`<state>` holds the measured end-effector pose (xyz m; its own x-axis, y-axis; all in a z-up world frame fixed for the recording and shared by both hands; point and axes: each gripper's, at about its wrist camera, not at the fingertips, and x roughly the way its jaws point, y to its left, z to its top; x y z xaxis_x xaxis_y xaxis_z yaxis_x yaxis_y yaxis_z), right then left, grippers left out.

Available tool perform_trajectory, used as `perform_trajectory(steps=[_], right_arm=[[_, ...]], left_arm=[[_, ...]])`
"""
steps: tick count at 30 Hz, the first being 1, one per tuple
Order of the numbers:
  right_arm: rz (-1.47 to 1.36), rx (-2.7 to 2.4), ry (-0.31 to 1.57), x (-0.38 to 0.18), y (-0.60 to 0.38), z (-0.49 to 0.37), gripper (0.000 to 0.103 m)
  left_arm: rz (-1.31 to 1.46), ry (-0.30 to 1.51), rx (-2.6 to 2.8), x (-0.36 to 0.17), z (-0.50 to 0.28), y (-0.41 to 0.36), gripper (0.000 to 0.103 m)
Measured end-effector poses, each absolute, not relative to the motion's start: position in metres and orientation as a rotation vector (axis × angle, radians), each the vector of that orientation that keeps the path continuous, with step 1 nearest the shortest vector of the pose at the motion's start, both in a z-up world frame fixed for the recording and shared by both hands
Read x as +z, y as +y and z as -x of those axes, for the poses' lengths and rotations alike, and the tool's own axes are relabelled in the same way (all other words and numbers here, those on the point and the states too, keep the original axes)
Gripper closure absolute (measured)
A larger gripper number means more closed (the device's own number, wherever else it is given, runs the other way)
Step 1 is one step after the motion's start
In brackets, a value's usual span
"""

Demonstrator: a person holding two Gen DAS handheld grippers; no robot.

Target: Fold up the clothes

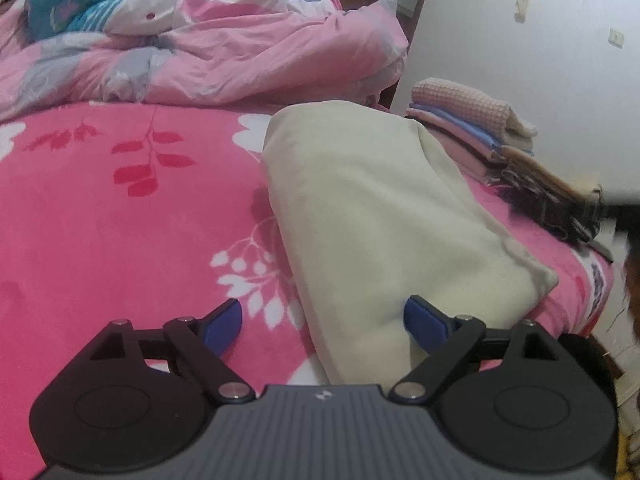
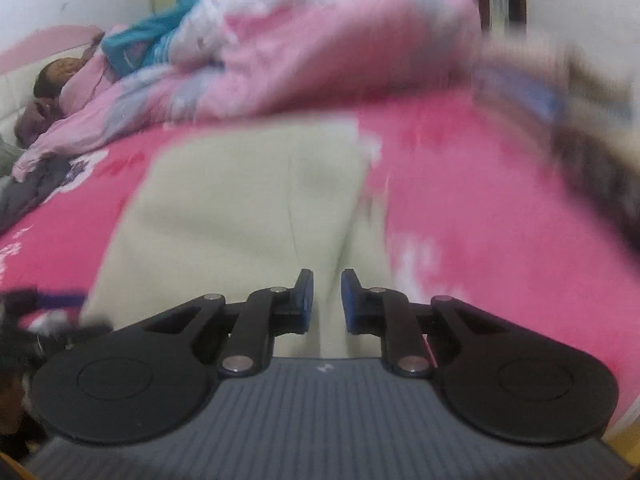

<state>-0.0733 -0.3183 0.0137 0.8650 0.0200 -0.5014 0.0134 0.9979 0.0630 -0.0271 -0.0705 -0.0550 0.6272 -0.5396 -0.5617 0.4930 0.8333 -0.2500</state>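
Note:
A cream fleece garment (image 1: 380, 208) lies folded in a long strip on the pink floral bedsheet (image 1: 120, 220). My left gripper (image 1: 324, 304) stands wide open at its near end. The right blue pad (image 1: 424, 320) rests against the cloth and the left pad (image 1: 224, 320) hovers over the sheet. In the blurred right wrist view the same cream garment (image 2: 248, 208) spreads out ahead. My right gripper (image 2: 327, 276) hangs above its near edge with a narrow gap between the pads. I see nothing pinched between them.
A stack of folded clothes (image 1: 468, 120) sits at the bed's right edge, with a dark fringed piece (image 1: 552, 196) in front of it. A crumpled pink quilt (image 1: 240, 40) fills the far side of the bed. A person (image 2: 52, 76) lies under it at the far left.

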Motion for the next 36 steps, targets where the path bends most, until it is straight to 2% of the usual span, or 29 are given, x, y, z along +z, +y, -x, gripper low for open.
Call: perform_trajectory(steps=[2,5,9,10,12,16,19,21,22,27,31,32,34,36], right_arm=[[-0.052,0.109,0.468,0.031,-0.296,0.056,0.089],[-0.004,0.212,0.492,0.025,-0.265,0.012,0.089],[-0.022,0.206,0.640,-0.040,-0.265,-0.054,0.092],[-0.058,0.209,0.643,-0.042,-0.268,-0.058,0.092],[-0.028,0.184,0.686,-0.022,-0.263,-0.061,0.092],[0.026,0.200,0.632,0.016,-0.243,-0.056,0.091],[0.034,0.220,0.660,0.000,-0.231,-0.080,0.091],[0.068,0.191,0.732,-0.049,-0.226,-0.102,0.092],[0.071,0.175,0.722,-0.056,-0.224,-0.106,0.092],[0.082,0.162,0.755,-0.028,-0.220,-0.112,0.091],[-0.006,0.224,0.664,0.007,-0.221,-0.102,0.091],[0.004,0.241,0.673,0.005,-0.219,-0.104,0.091],[0.069,0.203,0.783,-0.036,-0.209,-0.119,0.093],[0.049,0.175,0.774,-0.059,-0.212,-0.125,0.093]], left_arm=[[0.091,0.667,-0.597,-0.057,0.027,-0.069,0.012],[0.087,0.656,-0.595,-0.059,0.029,-0.069,0.012],[0.094,0.645,-0.583,-0.062,0.027,-0.068,0.012],[0.106,0.653,-0.591,-0.062,0.025,-0.067,0.012],[0.113,0.655,-0.608,-0.063,0.023,-0.066,0.012],[0.116,0.628,-0.617,-0.067,0.027,-0.064,0.012],[0.095,0.615,-0.619,-0.068,0.029,-0.065,0.012],[0.100,0.619,-0.616,-0.068,0.026,-0.065,0.014],[0.104,0.618,-0.617,-0.069,0.025,-0.064,0.014],[0.113,0.601,-0.634,-0.071,0.027,-0.060,0.014],[0.121,0.594,-0.645,-0.073,0.026,-0.058,0.014],[0.124,0.593,-0.645,-0.073,0.026,-0.058,0.014],[0.134,0.591,-0.642,-0.075,0.026,-0.057,0.014],[0.138,0.600,-0.641,-0.075,0.025,-0.057,0.015]])
